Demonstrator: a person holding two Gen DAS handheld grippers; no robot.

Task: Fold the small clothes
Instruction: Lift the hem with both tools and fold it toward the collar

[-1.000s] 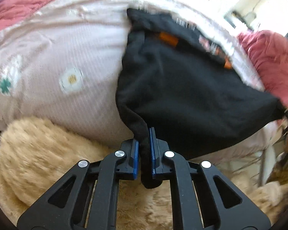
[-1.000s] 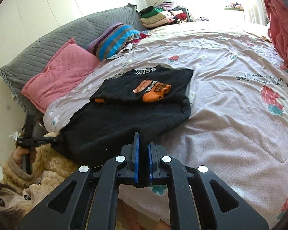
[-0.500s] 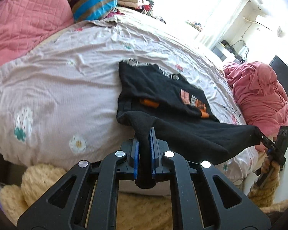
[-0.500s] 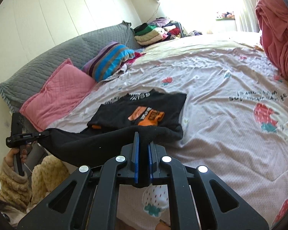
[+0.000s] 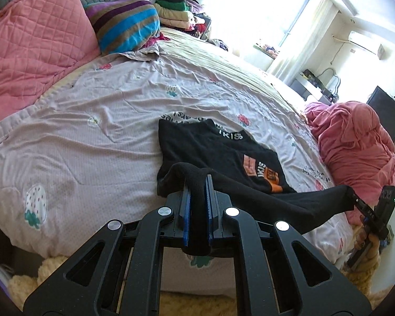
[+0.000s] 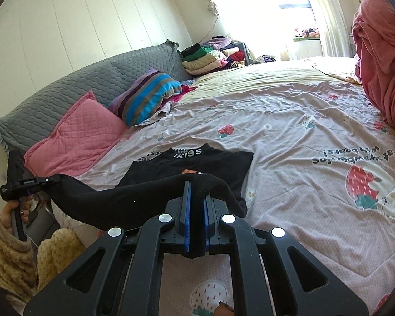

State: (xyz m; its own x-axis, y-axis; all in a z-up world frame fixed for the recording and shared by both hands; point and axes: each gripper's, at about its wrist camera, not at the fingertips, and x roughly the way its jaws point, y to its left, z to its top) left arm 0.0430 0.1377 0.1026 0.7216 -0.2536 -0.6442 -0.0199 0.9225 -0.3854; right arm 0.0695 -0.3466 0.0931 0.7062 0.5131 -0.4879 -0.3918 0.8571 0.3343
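A small black top point(image 5: 210, 147) with white collar lettering and an orange print lies on the bed; its upper half rests flat. My left gripper point(image 5: 197, 184) is shut on one bottom corner of it. My right gripper point(image 6: 194, 189) is shut on the other corner. The hem point(image 6: 134, 197) is stretched between them, lifted above the bed near its front edge. The right gripper also shows in the left wrist view point(image 5: 355, 200), and the left gripper in the right wrist view point(image 6: 47, 180).
The bed has a pale strawberry-print cover point(image 5: 92, 142). A pink pillow point(image 5: 34, 47), a striped pillow point(image 5: 123, 23) and a stack of folded clothes point(image 6: 210, 58) lie at the head. A red bundle point(image 5: 355, 142) sits to the right.
Both grippers have lifted the top's bottom edge up from hanging over the bed's edge and carried it forward over the garment. The hem stays taut between them.
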